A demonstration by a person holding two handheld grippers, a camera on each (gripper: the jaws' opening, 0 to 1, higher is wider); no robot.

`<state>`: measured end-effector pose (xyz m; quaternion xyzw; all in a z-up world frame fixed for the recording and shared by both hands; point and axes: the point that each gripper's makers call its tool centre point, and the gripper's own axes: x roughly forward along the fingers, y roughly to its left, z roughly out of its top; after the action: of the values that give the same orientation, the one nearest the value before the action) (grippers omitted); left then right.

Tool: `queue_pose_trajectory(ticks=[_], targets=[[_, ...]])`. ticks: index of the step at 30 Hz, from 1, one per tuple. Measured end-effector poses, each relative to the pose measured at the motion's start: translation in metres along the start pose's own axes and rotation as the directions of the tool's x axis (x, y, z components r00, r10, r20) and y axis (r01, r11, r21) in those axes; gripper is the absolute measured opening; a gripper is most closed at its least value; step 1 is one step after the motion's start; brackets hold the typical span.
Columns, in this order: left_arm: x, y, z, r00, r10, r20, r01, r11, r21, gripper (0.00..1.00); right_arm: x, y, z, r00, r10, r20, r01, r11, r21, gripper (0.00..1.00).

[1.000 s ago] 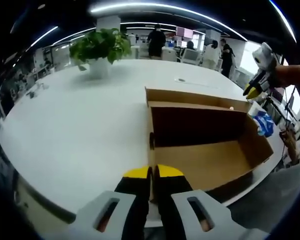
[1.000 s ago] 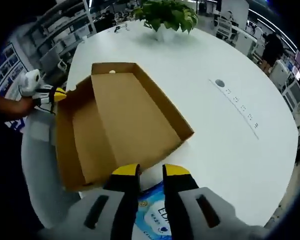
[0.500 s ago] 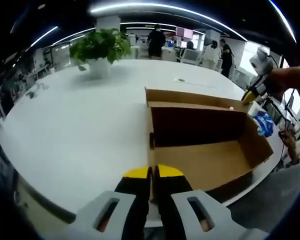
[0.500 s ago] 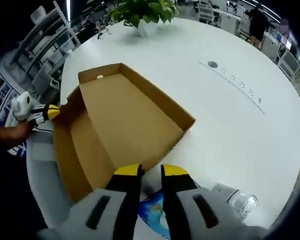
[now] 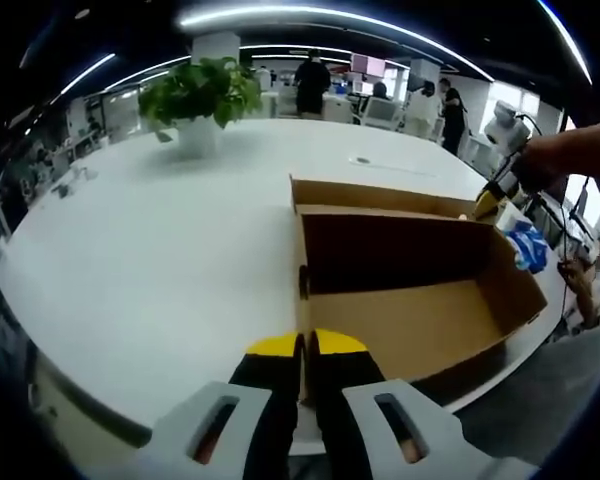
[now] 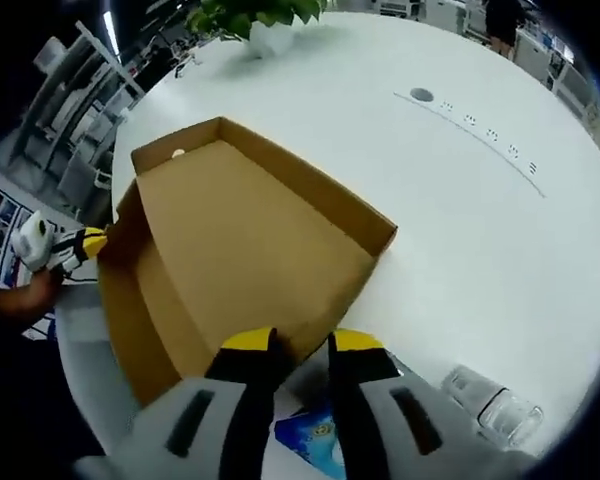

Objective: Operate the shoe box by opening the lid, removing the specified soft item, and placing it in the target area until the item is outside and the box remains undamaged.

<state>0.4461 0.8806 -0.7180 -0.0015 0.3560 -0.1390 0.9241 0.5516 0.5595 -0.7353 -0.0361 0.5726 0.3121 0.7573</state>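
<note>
The brown cardboard shoe box (image 5: 410, 325) lies open and empty on the white table; its inside (image 6: 240, 230) is bare. My left gripper (image 5: 305, 346) is shut on the box's near side wall, and it grips a box corner (image 6: 88, 241) in the right gripper view. My right gripper (image 6: 302, 343) is open just above the box's near edge, with nothing between its fingers; it hangs at the box's far right corner (image 5: 483, 205) in the left gripper view. A blue-and-white soft pack (image 6: 318, 437) lies on the table outside the box, beside its right end (image 5: 529, 246).
A potted plant (image 5: 200, 95) stands far across the round white table (image 5: 160, 250). A clear plastic cup (image 6: 492, 402) lies near the soft pack. A row of sockets (image 6: 490, 150) is set in the tabletop. People stand by desks beyond (image 5: 312, 85).
My right gripper has come down and in toward the box's far right corner, and the right view has shifted with it. The left gripper and the box have stayed still.
</note>
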Motion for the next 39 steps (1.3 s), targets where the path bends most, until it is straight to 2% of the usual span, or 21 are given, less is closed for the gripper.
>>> queue_pose_trajectory(ticks=[3,5,9,10,13,15,17,19,21,22,23,25,28,32,35,36,39], targets=[[0.001,0.001,0.000,1.000,0.002,0.001,-0.002,1.000,0.004,0.00,0.002,-0.002,0.002,1.000,0.004,0.000,-0.004,1.000,0.028,0.15],[0.000,0.001,0.000,1.000,0.001,0.001,-0.001,1.000,0.003,0.00,0.003,-0.002,0.003,1.000,0.004,0.005,-0.004,1.000,-0.001,0.14],[0.000,0.001,0.000,1.000,0.002,0.000,-0.002,1.000,0.003,0.00,-0.001,0.002,0.006,1.000,0.013,0.020,-0.011,0.992,-0.125,0.13],[0.000,0.001,0.000,1.000,0.000,0.000,0.000,1.000,0.002,0.00,-0.003,0.001,0.008,0.999,0.010,0.033,-0.004,0.983,-0.184,0.13],[0.001,0.001,0.000,1.000,0.001,0.000,-0.001,1.000,0.004,0.00,-0.006,0.002,0.009,0.999,-0.003,0.045,0.013,0.972,-0.234,0.11],[0.000,0.001,0.000,1.000,0.001,0.000,-0.001,1.000,0.005,0.00,-0.010,0.004,0.012,0.998,-0.009,0.065,0.029,0.952,-0.305,0.11],[0.000,0.001,0.000,1.000,0.000,0.000,0.000,1.000,0.004,0.00,-0.015,0.006,0.015,0.995,-0.020,0.093,0.051,0.940,-0.339,0.10],[0.000,0.001,0.000,1.000,0.000,-0.001,0.000,1.000,0.007,0.00,-0.021,0.007,0.018,0.992,-0.036,0.122,0.081,0.917,-0.390,0.08],[0.000,0.000,0.000,1.000,-0.001,-0.001,0.001,1.000,0.006,0.00,-0.029,0.011,0.025,0.984,-0.034,0.174,0.113,0.877,-0.467,0.07],[0.000,0.000,0.000,1.000,0.000,-0.001,0.000,1.000,0.008,0.01,-0.032,0.010,0.024,0.983,-0.048,0.178,0.129,0.866,-0.484,0.07],[0.000,0.000,0.000,1.000,-0.001,-0.001,0.001,1.000,0.007,0.01,-0.037,0.016,0.027,0.977,-0.038,0.208,0.145,0.836,-0.529,0.06],[0.000,0.000,0.000,1.000,-0.001,-0.001,0.001,1.000,0.010,0.01,-0.043,0.017,0.027,0.972,-0.051,0.229,0.177,0.799,-0.575,0.05],[0.000,0.000,-0.001,1.000,-0.001,-0.001,0.001,1.000,0.013,0.01,-0.051,0.024,0.027,0.963,-0.057,0.265,0.215,0.757,-0.618,0.04],[0.000,-0.001,0.000,1.000,-0.002,-0.001,0.002,1.000,0.013,0.01,-0.057,0.032,0.025,0.948,-0.044,0.314,0.241,0.741,-0.626,0.01],[0.001,-0.001,-0.001,1.000,-0.002,-0.002,0.002,1.000,0.015,0.01,-0.060,0.037,0.023,0.935,-0.051,0.351,0.270,0.743,-0.612,0.00],[0.001,-0.002,-0.001,1.000,-0.002,-0.002,0.003,1.000,0.016,0.01,-0.061,0.037,0.023,0.927,-0.054,0.371,0.281,0.754,-0.593,0.00],[0.000,-0.002,0.000,1.000,-0.002,-0.002,0.002,1.000,0.016,0.01,-0.062,0.041,0.019,0.913,-0.067,0.401,0.310,0.754,-0.579,0.00]])
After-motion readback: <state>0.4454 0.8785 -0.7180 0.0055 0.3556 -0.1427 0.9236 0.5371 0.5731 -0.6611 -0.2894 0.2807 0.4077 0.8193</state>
